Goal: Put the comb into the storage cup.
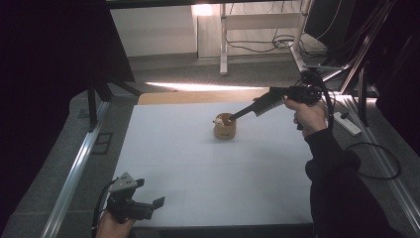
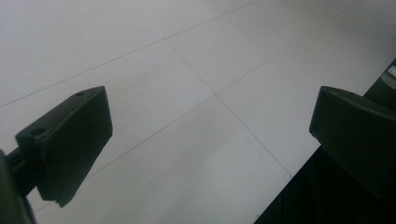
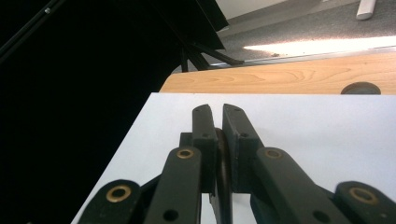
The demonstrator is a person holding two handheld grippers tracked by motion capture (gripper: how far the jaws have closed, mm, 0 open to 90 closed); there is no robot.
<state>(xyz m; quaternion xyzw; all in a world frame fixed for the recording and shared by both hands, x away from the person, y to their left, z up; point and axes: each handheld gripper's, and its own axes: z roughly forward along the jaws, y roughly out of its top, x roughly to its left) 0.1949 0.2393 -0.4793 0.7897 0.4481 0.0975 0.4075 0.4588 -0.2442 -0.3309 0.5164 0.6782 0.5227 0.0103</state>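
A small wooden cup [image 1: 224,130] stands on the middle of the white table top [image 1: 188,163], with a small pale thing [image 1: 217,120] at its rim. My right gripper [image 1: 233,118] reaches in from the right, its tips just above the cup's right rim. In the right gripper view its jaws [image 3: 215,112] are shut, with a thin dark brown-edged strip [image 3: 221,161] pinched between the pads; I cannot tell what the strip is. My left gripper [image 1: 149,192] rests low at the table's near left corner, and its jaws [image 2: 215,135] stand wide apart over bare white surface.
A wooden strip [image 1: 198,96] borders the table's far edge, with a dark round knob [image 3: 359,87] on it. Metal rails [image 1: 74,168] run along the left, and cables [image 1: 376,163] and a white power strip [image 1: 346,124] lie on the floor to the right. The table's near edge [image 2: 299,205] is beside the left gripper.
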